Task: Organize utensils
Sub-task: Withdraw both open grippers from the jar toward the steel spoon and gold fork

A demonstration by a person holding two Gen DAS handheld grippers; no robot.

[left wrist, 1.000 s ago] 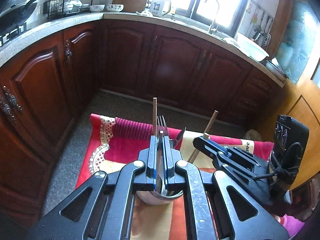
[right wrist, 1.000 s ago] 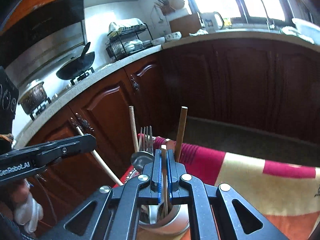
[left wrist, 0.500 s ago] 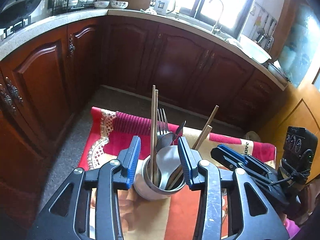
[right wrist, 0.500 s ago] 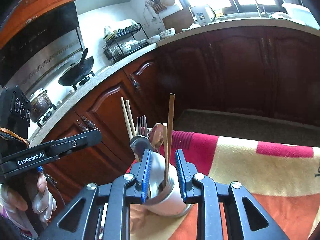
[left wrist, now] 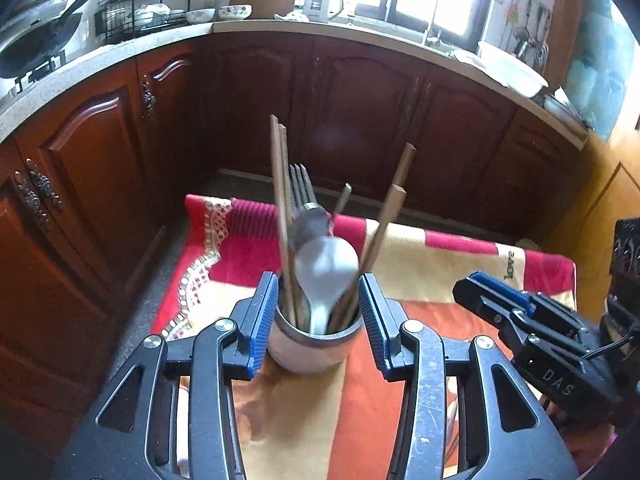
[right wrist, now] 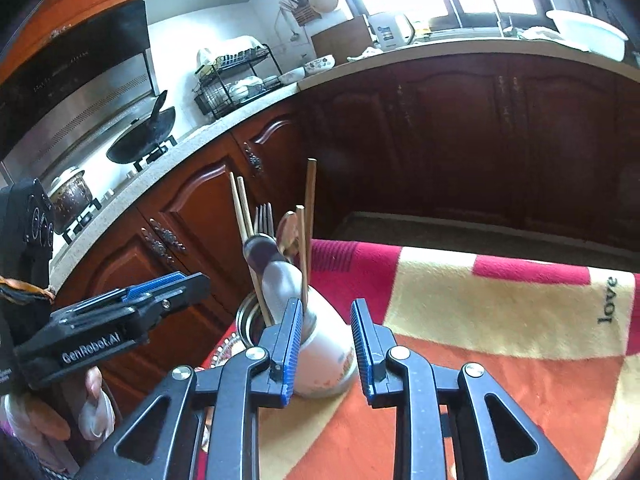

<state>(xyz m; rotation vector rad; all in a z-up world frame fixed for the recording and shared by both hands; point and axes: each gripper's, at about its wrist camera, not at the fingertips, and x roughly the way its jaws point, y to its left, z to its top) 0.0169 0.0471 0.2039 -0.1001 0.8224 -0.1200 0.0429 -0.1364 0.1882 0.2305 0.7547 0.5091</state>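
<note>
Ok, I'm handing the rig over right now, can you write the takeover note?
Left gripper: jaws opening, either side of the white cylindrical utensil cup, pads not pressing it.
Right gripper: open, nothing held; the cup shows behind its left finger.
The cup stands on the red, cream and orange blanket, holding four wooden chopsticks, a metal fork and metal spoons.
Done: every utensil in view is upright in the cup.
Left: none visible loose on the blanket; check outside both views before finishing.
</note>
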